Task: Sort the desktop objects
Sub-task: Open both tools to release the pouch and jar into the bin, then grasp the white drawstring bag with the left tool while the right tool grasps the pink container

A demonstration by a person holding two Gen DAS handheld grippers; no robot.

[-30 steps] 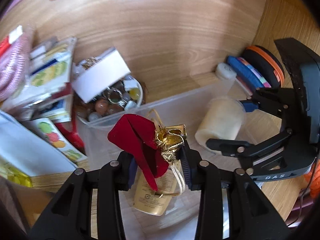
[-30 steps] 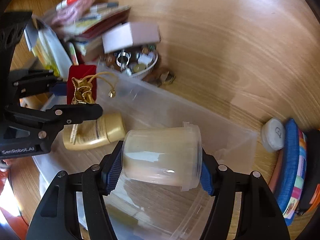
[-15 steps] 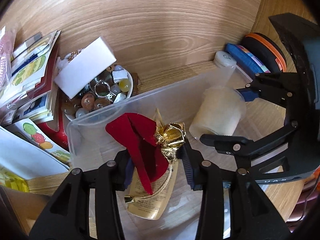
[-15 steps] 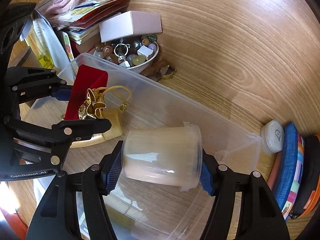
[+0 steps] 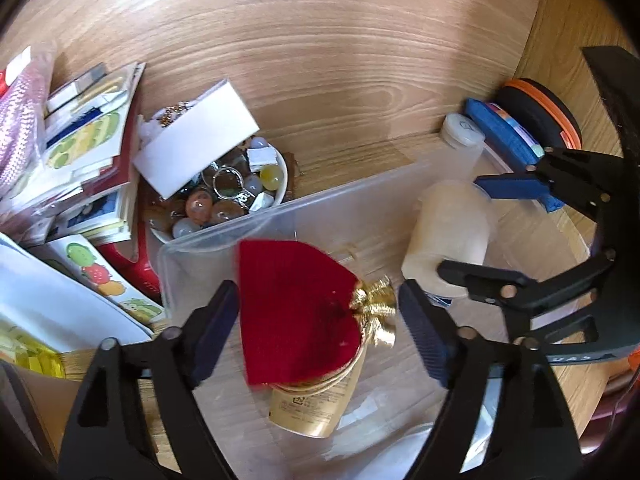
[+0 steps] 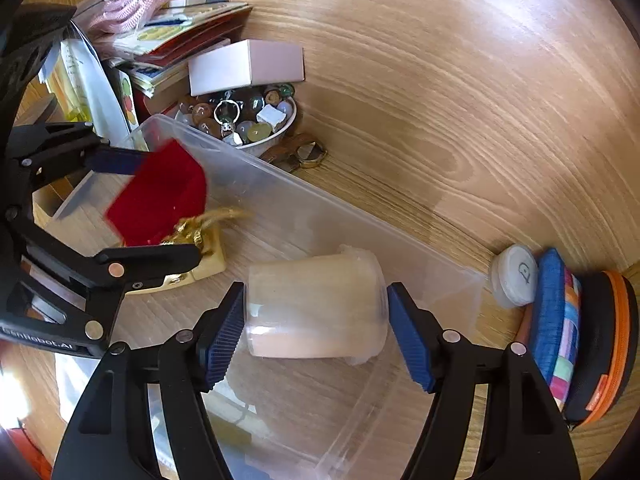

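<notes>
A clear plastic bin point(image 5: 280, 216) point(image 6: 320, 196) sits on the wooden desk. My left gripper point(image 5: 316, 292) point(image 6: 140, 208) hangs over the bin's left end with its jaws opening. A blurred red velvet pouch with a gold tie point(image 5: 296, 312) point(image 6: 160, 196) is loose between the pads, touching neither. It lies over a gold tube point(image 5: 316, 404) point(image 6: 208, 260) on the bin floor. My right gripper point(image 6: 316, 296) point(image 5: 492, 232) is also opening. A cream translucent jar point(image 6: 316, 308) point(image 5: 448, 232) lies on its side between its pads, with a small gap on each side.
A bowl point(image 5: 285, 184) point(image 6: 290, 118) of beads and rings stands behind the bin, with a white box point(image 5: 196, 144) point(image 6: 244, 62) on top. Booklets point(image 5: 80, 152) are stacked at left. A white lidded pot point(image 6: 516, 276), a blue pouch point(image 6: 552, 312) and a black-orange case point(image 6: 608, 340) stand at right.
The left jaws have spread wide and let go of the red pouch, which has dropped and flattened. The right jaws have widened and the jar has slipped slightly away from the pads.
</notes>
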